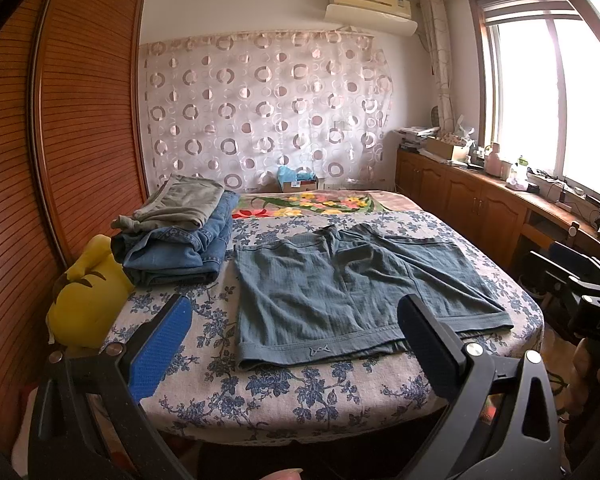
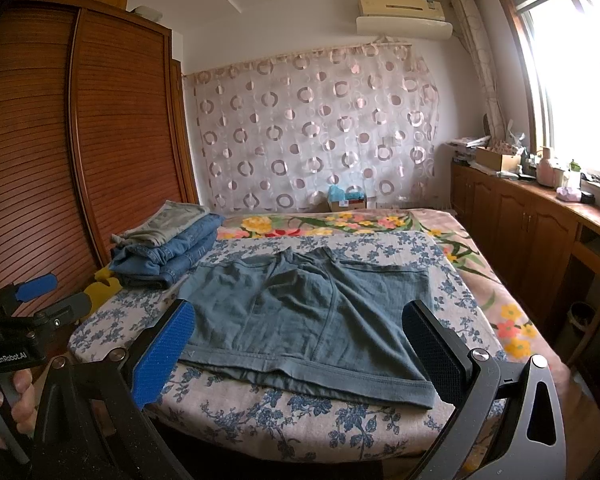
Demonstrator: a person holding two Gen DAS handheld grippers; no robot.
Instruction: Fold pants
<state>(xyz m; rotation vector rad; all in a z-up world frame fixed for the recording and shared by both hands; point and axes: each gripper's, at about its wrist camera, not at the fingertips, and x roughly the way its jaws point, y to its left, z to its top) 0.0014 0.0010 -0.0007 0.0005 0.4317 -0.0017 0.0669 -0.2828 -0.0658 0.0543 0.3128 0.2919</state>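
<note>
Grey-blue shorts (image 1: 340,292) lie spread flat on the floral bedsheet, waistband toward me; they also show in the right wrist view (image 2: 300,312). My left gripper (image 1: 296,320) is open and empty, held above the bed's near edge in front of the waistband. My right gripper (image 2: 300,328) is open and empty, also above the near edge, framing the shorts. The right gripper's body shows at the right edge of the left wrist view (image 1: 592,308); the left gripper shows at the left of the right wrist view (image 2: 28,300).
A stack of folded jeans and grey pants (image 1: 180,232) sits at the bed's far left, also in the right wrist view (image 2: 168,244). A yellow plush toy (image 1: 88,292) lies beside it. A wooden wardrobe (image 1: 60,140) stands left; cabinets (image 1: 480,204) line the right wall.
</note>
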